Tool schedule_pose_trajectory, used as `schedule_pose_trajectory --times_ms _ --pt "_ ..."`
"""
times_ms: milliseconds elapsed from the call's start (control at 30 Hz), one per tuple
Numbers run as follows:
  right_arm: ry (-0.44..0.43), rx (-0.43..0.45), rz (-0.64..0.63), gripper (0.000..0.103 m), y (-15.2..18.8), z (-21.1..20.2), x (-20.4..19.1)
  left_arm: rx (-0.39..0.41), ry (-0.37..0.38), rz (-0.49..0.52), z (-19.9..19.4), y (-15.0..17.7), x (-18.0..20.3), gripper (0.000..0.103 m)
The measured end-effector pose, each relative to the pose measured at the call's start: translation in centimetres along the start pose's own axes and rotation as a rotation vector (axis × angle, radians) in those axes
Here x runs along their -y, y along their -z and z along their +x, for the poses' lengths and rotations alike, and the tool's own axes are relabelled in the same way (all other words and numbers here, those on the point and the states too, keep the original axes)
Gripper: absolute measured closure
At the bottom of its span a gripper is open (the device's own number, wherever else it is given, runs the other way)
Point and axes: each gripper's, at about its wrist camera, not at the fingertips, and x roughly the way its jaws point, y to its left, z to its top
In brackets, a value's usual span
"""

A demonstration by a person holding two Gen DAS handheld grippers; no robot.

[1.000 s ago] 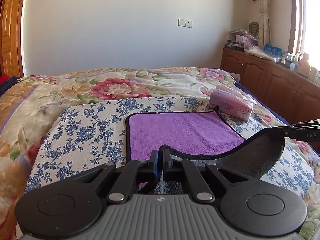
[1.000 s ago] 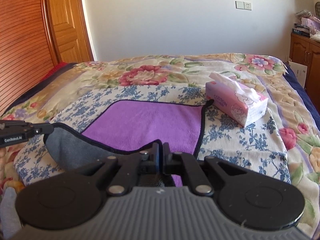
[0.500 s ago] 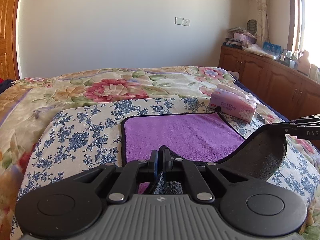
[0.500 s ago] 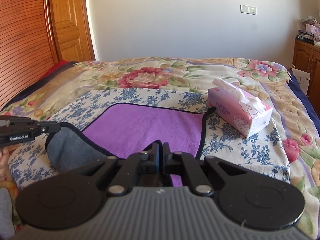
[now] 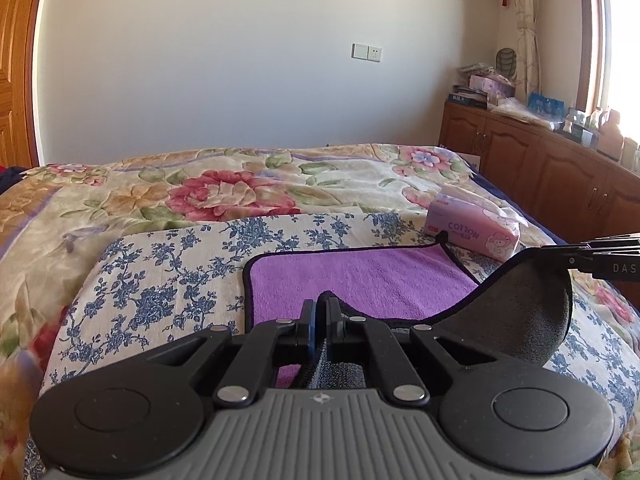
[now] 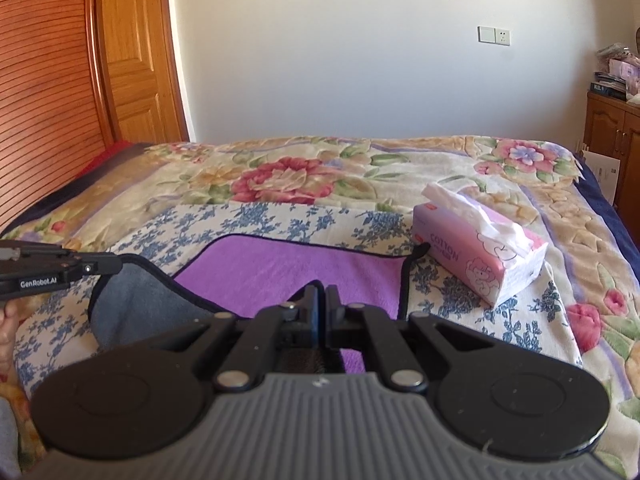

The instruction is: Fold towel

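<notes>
A purple towel with a black hem and a grey underside lies on the blue-flowered cloth on the bed; it also shows in the right wrist view. My left gripper is shut on the towel's near left corner. My right gripper is shut on the near right corner. Both corners are lifted, so the near edge hangs between them and shows its grey underside. The right gripper shows at the right edge of the left wrist view, the left gripper at the left edge of the right wrist view.
A pink tissue pack stands by the towel's far right corner, also in the right wrist view. A wooden cabinet with clutter runs along the right wall. A wooden wardrobe stands at the left.
Both grippers have moved forward over the towel with the near corners, and the lifted fold has advanced towards the far edge. Both grips are unchanged.
</notes>
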Motion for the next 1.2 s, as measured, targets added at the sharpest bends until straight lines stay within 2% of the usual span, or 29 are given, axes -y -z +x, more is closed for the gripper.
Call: schedule_pose_trajectory --times_ms 567,1200 --pt "0.012 0.035 -0.059 0.099 -1.1 1.7 0.3 0.023 0.0 0.007 1.9 -1.5 -0.7 0.097" --pt "0.044 0.027 -0.085 0.099 -1.3 3.9 1.1 0.041 -0.005 0.006 3.5 -2.4 -1.3 0.097"
